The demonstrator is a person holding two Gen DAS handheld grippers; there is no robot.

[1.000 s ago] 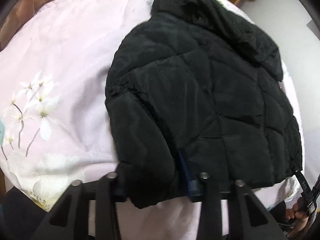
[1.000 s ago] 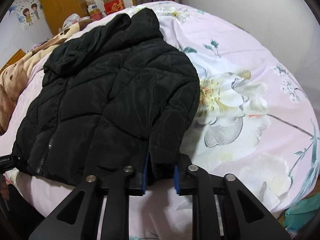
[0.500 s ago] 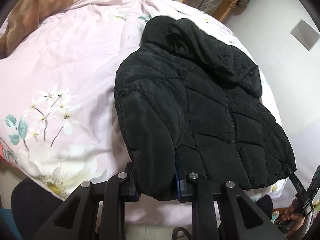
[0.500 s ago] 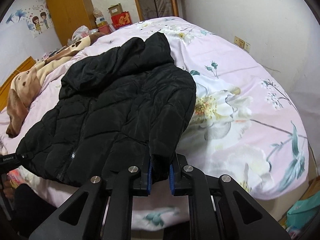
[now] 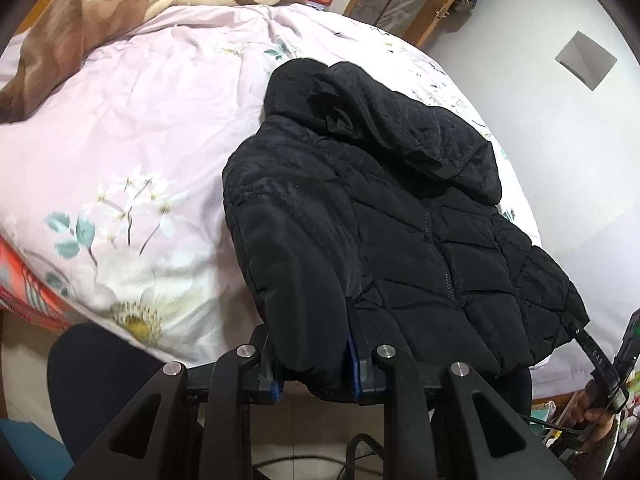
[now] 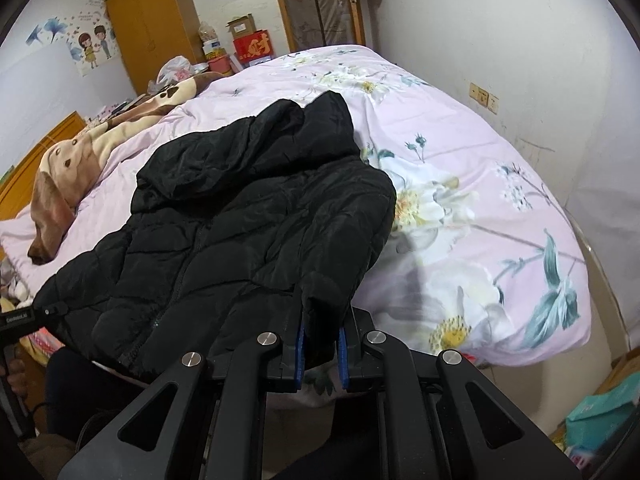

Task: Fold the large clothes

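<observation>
Left tongs (image 5: 314, 364) and right tongs (image 6: 320, 350) each clamping black jacket (image 5: 400, 240) cuffs; wardrobe (image 6: 148, 28) right view only

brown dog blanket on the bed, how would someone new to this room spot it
Start at the big bed under the pink floral duvet. Go to its far left end, toward the orange wooden wardrobe, beyond the black quilted hooded jacket. The plush brown-and-cream dog-print blanket lies bunched there, the only fuzzy tan fabric.

Black quilted hooded jacket (image 5: 400, 232) front-up on bed, cuffs lifted
</observation>
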